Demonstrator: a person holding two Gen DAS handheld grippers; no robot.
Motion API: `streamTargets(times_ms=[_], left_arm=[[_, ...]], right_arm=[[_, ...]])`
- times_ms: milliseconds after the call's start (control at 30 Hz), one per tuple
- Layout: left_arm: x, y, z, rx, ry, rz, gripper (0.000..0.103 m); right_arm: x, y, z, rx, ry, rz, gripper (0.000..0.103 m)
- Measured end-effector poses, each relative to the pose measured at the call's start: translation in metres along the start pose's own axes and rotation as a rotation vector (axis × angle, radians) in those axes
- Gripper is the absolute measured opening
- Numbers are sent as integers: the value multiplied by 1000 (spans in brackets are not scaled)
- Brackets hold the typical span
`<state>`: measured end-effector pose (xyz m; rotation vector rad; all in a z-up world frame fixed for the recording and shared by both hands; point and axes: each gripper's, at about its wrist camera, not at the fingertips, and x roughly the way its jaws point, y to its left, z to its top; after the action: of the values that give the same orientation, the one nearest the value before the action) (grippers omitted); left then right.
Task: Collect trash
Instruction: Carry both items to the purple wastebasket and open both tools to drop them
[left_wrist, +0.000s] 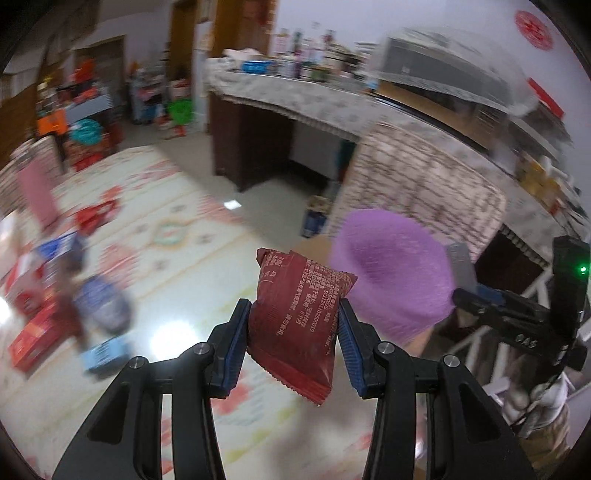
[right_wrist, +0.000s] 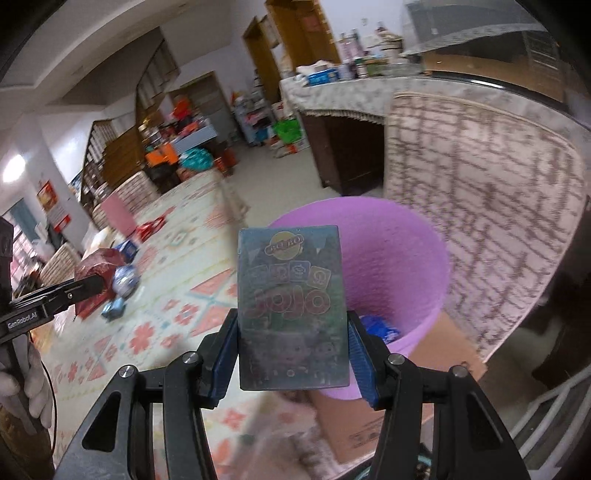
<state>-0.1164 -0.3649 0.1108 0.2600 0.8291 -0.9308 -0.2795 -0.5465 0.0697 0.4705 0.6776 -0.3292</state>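
Note:
My left gripper (left_wrist: 293, 325) is shut on a dark red snack packet (left_wrist: 299, 317), held in the air left of the purple bin (left_wrist: 391, 273). My right gripper (right_wrist: 293, 332) is shut on a shiny silver packet with cartoon print (right_wrist: 291, 310), held just in front of the purple bin (right_wrist: 391, 258), which stands on a cardboard piece (right_wrist: 373, 428). A blue wrapper (right_wrist: 378, 328) lies inside the bin. In the right wrist view the left gripper (right_wrist: 90, 284) with its red packet shows at the left edge. The right gripper (left_wrist: 480, 295) shows at the right of the left wrist view.
More litter lies on the patterned mat (left_wrist: 177, 236): red boxes (left_wrist: 33, 336), a blue-white bag (left_wrist: 105, 302), a small blue box (left_wrist: 105, 352). A patterned mattress (right_wrist: 487, 206) leans behind the bin. A cloth-covered counter (left_wrist: 295, 96) and cluttered shelves stand further back.

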Motion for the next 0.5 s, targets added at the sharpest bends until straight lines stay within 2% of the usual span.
streamTargets(times_ms=[133, 300, 367, 433, 500], left_arm=[[30, -42, 27, 50, 20, -55, 45], [60, -76, 56, 75, 33, -101, 46], [66, -83, 63, 83, 21, -86, 54], [66, -84, 65, 82, 14, -62, 70], [57, -81, 59, 82, -11, -51, 76]], right_arm=[[2, -24, 14, 34, -14, -22, 59], [10, -47, 31, 67, -23, -36, 60], [16, -53, 38, 71, -32, -47, 61], [19, -58, 41, 85, -38, -65, 70], [18, -61, 43, 103, -47, -53, 73]])
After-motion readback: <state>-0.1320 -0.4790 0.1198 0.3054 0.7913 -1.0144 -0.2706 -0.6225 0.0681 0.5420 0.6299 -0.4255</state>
